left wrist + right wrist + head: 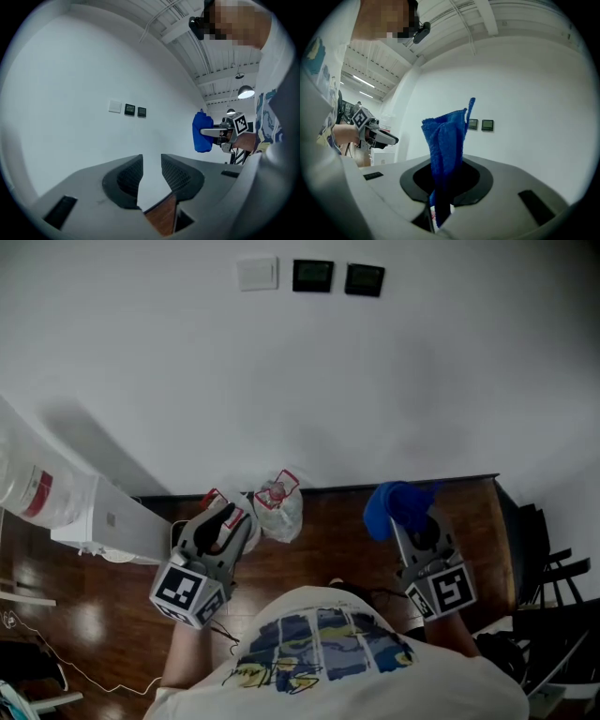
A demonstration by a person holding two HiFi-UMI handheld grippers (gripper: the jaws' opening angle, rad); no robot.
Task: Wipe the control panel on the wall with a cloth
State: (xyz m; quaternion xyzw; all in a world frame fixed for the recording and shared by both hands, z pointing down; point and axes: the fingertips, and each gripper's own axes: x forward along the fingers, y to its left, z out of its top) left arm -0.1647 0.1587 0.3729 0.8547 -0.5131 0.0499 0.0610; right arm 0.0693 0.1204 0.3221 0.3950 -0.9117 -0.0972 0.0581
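Two black control panels [312, 276] [364, 279] sit high on the white wall beside a white switch plate [256, 273]. They also show as the black panels [130, 109] in the left gripper view and the panels [487, 125] in the right gripper view, well away from both grippers. My right gripper [413, 523] [440, 204] is shut on a blue cloth [394, 504] [446, 138], which stands up out of its jaws. My left gripper [223, 517] [151, 174] is open with nothing between its pads. The blue cloth [202, 132] appears to its right.
A white water dispenser [105, 521] with a bottle [37, 489] stands at the left against the wall. A tied plastic bag [279, 510] lies on the wooden floor [323, 545] by the dark baseboard. Dark chairs [542, 563] crowd the right side. A thin cable [84, 681] trails at lower left.
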